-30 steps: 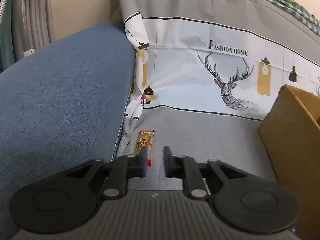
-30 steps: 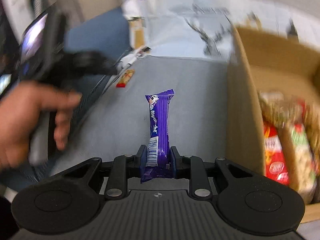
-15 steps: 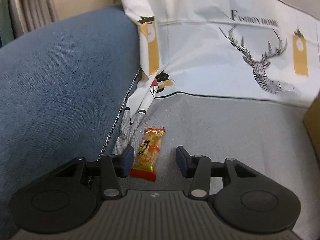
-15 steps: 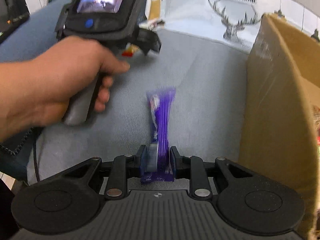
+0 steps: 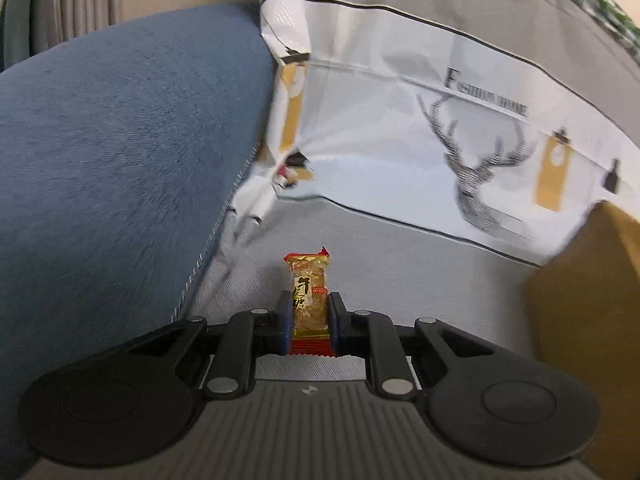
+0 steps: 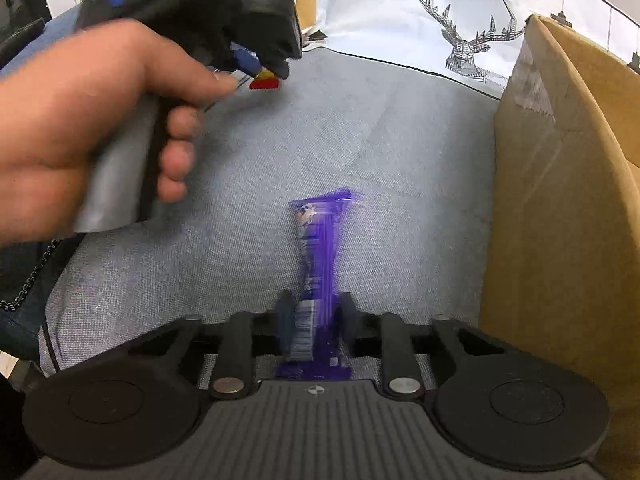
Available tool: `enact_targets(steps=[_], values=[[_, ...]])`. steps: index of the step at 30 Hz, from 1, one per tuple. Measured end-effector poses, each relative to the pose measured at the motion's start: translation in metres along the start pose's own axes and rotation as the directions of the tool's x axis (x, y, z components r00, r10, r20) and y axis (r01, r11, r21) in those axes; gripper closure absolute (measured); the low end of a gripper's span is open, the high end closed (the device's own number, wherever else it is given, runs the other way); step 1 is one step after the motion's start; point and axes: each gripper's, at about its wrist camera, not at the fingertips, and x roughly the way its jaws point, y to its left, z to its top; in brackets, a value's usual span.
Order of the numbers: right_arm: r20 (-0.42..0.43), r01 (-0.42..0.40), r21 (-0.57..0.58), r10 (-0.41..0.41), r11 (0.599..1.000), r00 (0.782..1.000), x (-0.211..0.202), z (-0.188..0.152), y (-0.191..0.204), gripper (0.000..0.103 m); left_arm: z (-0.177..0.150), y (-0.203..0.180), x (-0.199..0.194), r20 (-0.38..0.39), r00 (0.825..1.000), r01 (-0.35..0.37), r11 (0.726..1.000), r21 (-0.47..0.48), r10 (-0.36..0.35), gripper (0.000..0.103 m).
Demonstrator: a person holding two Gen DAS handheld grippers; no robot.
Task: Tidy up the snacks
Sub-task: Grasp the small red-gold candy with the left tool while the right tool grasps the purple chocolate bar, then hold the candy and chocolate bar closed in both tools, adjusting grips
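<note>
A small golden peanut-candy packet (image 5: 310, 280) with red ends stands between my left gripper (image 5: 308, 304) fingers; the jaws are closing and the blue pads press its sides. In the right wrist view a hand (image 6: 80, 120) holds that left gripper (image 6: 260, 68) above the grey seat, the packet's red end (image 6: 264, 84) poking out below. My right gripper (image 6: 314, 304) has a purple snack bar (image 6: 318, 232) between its jaws, which are closing on its lower end; the bar points away, blurred.
An open cardboard box (image 6: 560, 200) stands on the right, close to the purple bar, and its corner (image 5: 592, 300) shows in the left wrist view. A blue sofa armrest (image 5: 120, 160) rises on the left. A deer-print cover (image 5: 460, 140) drapes the backrest.
My left gripper opened around the golden packet lying on the seat, then shut on it. My right gripper came down beside the box with the purple bar still in it.
</note>
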Motion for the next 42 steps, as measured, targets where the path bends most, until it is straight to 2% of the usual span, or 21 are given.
enact_targets(steps=[3,6,11,14,18,21,24,26,37,42], values=[[0.011,-0.006,0.013,0.006,1.000,1.000,-0.005,-0.001,-0.002,0.080,-0.004,-0.004,-0.023,-0.090,0.995,0.050,0.998,0.023,-0.048,0.084],[0.028,-0.011,0.012,0.011,1.000,1.000,-0.014,-0.003,-0.002,0.080,-0.024,-0.002,-0.049,-0.169,0.982,0.091,0.995,0.028,-0.085,0.084],[0.027,-0.038,0.016,0.037,0.999,0.999,-0.030,-0.010,-0.004,0.080,-0.070,0.018,-0.080,-0.283,0.936,0.177,0.975,-0.131,-0.208,0.084],[0.035,-0.059,-0.006,0.060,0.998,0.998,-0.038,-0.019,-0.003,0.080,-0.084,0.024,-0.089,-0.300,0.923,0.201,0.966,-0.162,-0.242,0.084],[0.018,-0.080,-0.027,0.081,0.996,0.997,-0.038,-0.028,-0.005,0.080,-0.088,0.026,-0.084,-0.341,0.916,0.173,0.975,-0.136,-0.210,0.084],[-0.016,-0.098,-0.029,0.097,0.995,0.995,-0.032,-0.030,-0.005,0.079,-0.086,0.032,-0.076,-0.354,0.916,0.143,0.978,-0.150,-0.188,0.070],[-0.039,-0.106,-0.020,0.106,0.994,0.994,-0.025,-0.032,-0.007,0.079,-0.085,0.034,-0.070,-0.371,0.908,0.137,0.975,-0.173,-0.193,0.069],[-0.035,-0.109,-0.028,0.108,0.994,0.994,-0.025,-0.031,-0.005,0.078,-0.085,0.033,-0.071,-0.365,0.907,0.155,0.973,-0.169,-0.208,0.063],[-0.017,-0.113,-0.028,0.112,0.993,0.994,-0.023,-0.026,-0.007,0.069,-0.092,0.009,-0.053,-0.413,0.902,0.133,0.991,-0.012,-0.126,0.061],[-0.006,-0.104,-0.041,0.104,0.994,0.995,-0.023,-0.025,-0.005,0.067,-0.096,0.001,-0.051,-0.408,0.908,0.133,0.989,0.059,-0.097,0.061]])
